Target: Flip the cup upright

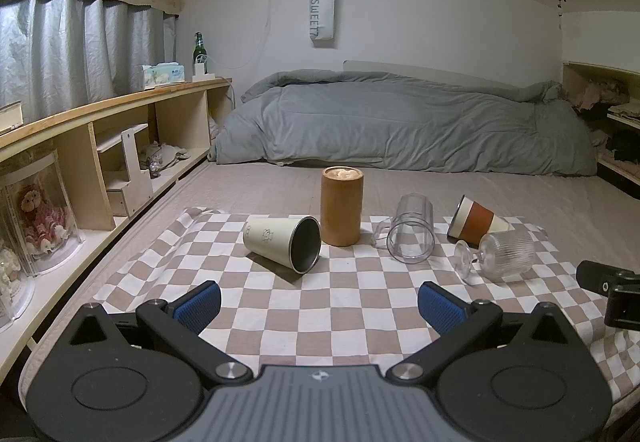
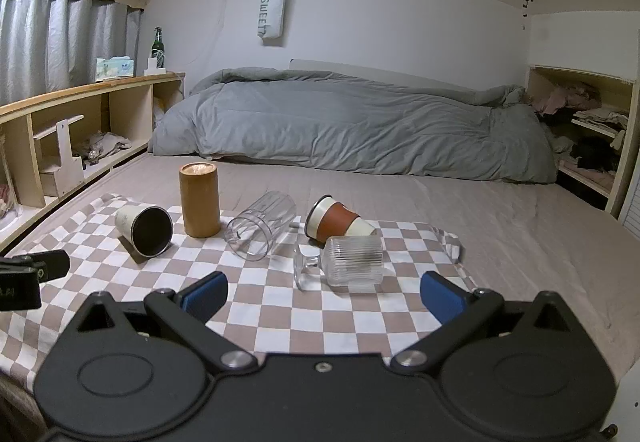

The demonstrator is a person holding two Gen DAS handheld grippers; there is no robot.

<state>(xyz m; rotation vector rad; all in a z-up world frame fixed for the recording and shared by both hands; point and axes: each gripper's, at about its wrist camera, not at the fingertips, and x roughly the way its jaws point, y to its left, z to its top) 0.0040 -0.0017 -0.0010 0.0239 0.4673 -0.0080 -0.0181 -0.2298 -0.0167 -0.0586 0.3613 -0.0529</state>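
Several cups lie on a checkered cloth [image 1: 340,306] [image 2: 260,306]. A cream metal cup [image 1: 280,242] [image 2: 142,228] lies on its side, mouth toward me. A brown cylinder cup [image 1: 341,206] [image 2: 199,200] stands upside down. A clear plastic mug [image 1: 412,228] [image 2: 260,226], a white cup with a brown sleeve [image 1: 478,220] [image 2: 340,222] and a ribbed stemmed glass [image 1: 500,254] [image 2: 348,260] lie on their sides. My left gripper [image 1: 318,306] is open, in front of the cream cup. My right gripper [image 2: 322,296] is open, in front of the ribbed glass. Both are empty.
The cloth lies on a bed with a grey duvet [image 1: 400,122] at the back. Wooden shelves [image 1: 120,146] run along the left and more shelves [image 2: 580,130] stand at the right. The right gripper's body shows at the left wrist view's right edge [image 1: 612,290].
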